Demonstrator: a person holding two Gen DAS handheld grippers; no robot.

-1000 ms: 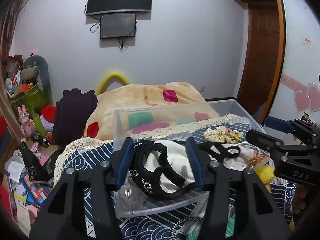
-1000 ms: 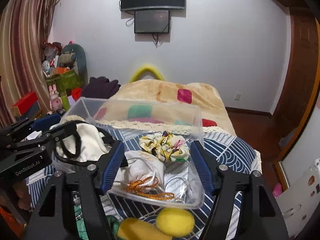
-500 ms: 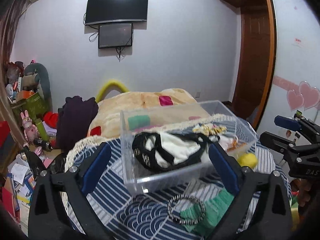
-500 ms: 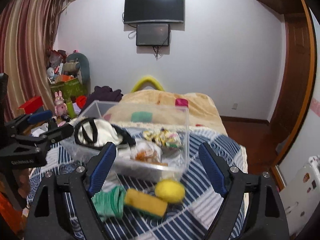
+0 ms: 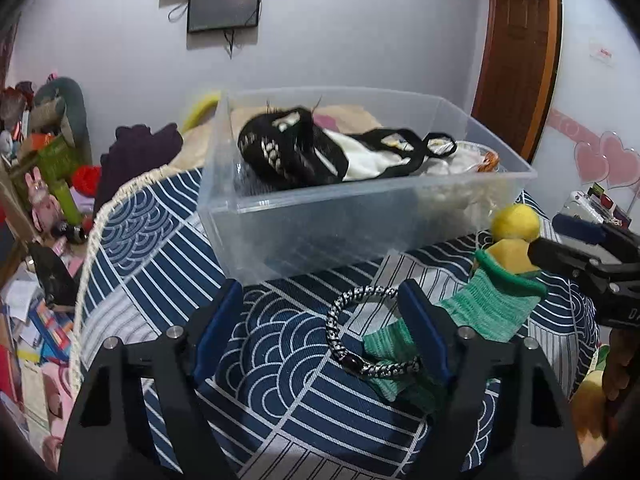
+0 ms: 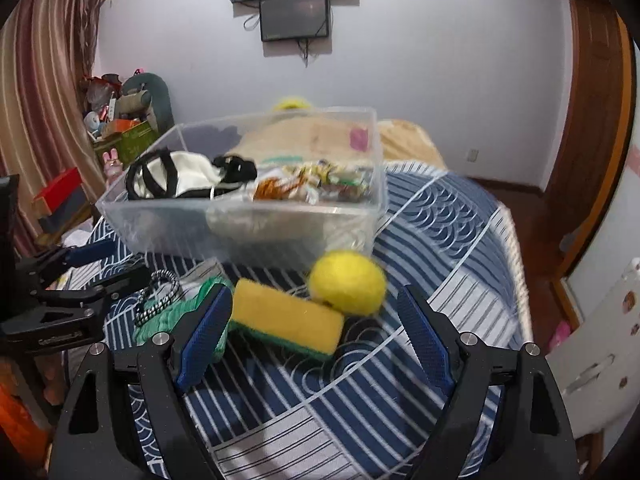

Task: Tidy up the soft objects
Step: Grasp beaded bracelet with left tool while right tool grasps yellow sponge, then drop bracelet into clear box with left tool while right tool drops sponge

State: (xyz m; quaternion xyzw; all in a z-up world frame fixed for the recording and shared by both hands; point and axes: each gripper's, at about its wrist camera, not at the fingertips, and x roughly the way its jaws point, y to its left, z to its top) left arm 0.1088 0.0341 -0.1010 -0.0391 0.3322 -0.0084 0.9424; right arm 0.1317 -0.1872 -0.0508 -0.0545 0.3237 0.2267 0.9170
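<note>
A clear plastic bin stands on the blue patterned cloth and holds a black-and-white bag, a scrunchie and small pouches. In front of it lie a green sock, a braided bracelet, a yellow-green sponge and a yellow ball. My left gripper is open and empty, low over the cloth with the bracelet between its fingers. My right gripper is open and empty, around the sponge.
The cloth-covered table drops off at its lace edge on the left and right. A bed with a beige blanket lies behind. Toys and boxes clutter the floor at left. A door stands at the right.
Both grippers opened wide, pulled back out of the bin and came down to the items in front of it. The black-and-white bag stayed in the bin.
</note>
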